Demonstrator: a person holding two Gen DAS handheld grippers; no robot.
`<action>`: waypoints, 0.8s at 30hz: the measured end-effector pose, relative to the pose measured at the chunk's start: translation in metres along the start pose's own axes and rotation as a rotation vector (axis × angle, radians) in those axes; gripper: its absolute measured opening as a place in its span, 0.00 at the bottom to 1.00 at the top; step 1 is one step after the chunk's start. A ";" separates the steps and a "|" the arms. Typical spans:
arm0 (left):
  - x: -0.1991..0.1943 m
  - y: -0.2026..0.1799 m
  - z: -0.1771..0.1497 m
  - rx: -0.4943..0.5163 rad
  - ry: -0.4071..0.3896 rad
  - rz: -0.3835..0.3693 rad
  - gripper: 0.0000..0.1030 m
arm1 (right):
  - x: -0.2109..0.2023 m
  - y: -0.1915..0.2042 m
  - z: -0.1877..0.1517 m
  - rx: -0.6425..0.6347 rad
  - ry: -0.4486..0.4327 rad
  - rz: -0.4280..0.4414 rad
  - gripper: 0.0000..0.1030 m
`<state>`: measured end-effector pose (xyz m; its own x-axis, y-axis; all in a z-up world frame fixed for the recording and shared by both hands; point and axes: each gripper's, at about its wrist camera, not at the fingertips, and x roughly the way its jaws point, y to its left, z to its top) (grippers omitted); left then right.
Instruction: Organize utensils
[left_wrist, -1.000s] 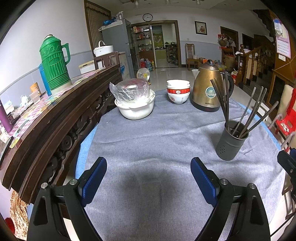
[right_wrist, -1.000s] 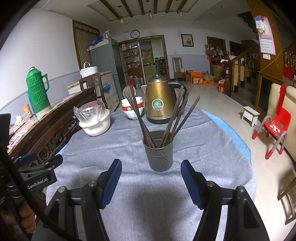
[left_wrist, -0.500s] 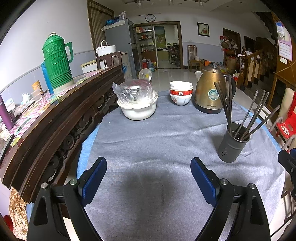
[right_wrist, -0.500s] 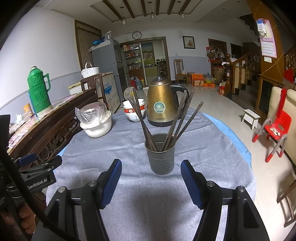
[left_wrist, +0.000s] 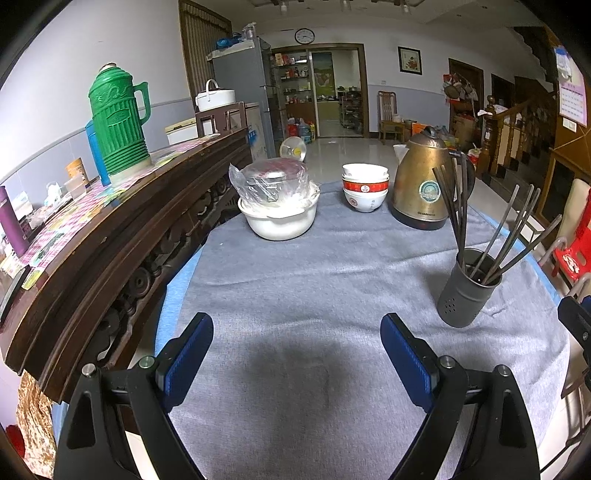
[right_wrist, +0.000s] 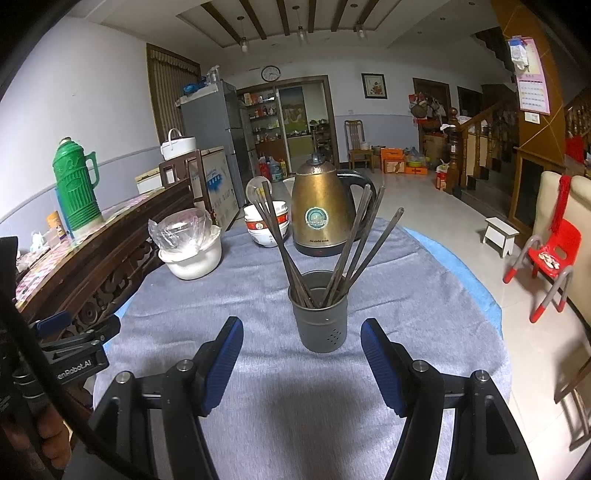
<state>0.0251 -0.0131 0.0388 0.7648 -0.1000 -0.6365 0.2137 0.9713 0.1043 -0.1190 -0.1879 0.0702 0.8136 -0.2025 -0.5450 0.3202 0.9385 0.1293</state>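
A grey utensil holder (right_wrist: 319, 321) stands upright on the grey tablecloth (right_wrist: 258, 295), with several dark chopsticks (right_wrist: 280, 243) fanned out of its top. My right gripper (right_wrist: 302, 326) hovers just in front of the holder, open and empty, its blue pads (right_wrist: 225, 362) on either side of the holder's near face. In the left wrist view the holder (left_wrist: 467, 291) sits to the right, beyond my left gripper (left_wrist: 295, 332). That gripper is wide open over bare cloth and holds nothing. The left gripper (right_wrist: 74, 332) also shows at the right wrist view's left edge.
At the table's far side stand a gold kettle (left_wrist: 424, 192), stacked bowls (left_wrist: 365, 188) and a white pot with a plastic-wrapped bowl (left_wrist: 279, 206). A dark wooden sideboard (left_wrist: 110, 229) with a green thermos (left_wrist: 118, 122) borders the left. A red child's chair (right_wrist: 550, 258) stands on the floor at right.
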 end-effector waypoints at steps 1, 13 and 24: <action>0.000 0.000 0.000 0.000 0.000 0.000 0.89 | 0.000 0.000 0.000 0.000 -0.001 0.000 0.68; -0.001 0.004 0.001 -0.008 -0.004 0.001 0.89 | 0.001 0.000 0.002 0.006 -0.006 -0.003 0.68; -0.001 0.004 0.001 -0.003 -0.002 0.004 0.89 | 0.003 0.000 0.001 0.012 -0.006 -0.002 0.68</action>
<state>0.0258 -0.0096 0.0407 0.7672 -0.0963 -0.6342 0.2086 0.9724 0.1048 -0.1160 -0.1883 0.0692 0.8157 -0.2060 -0.5406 0.3276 0.9347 0.1382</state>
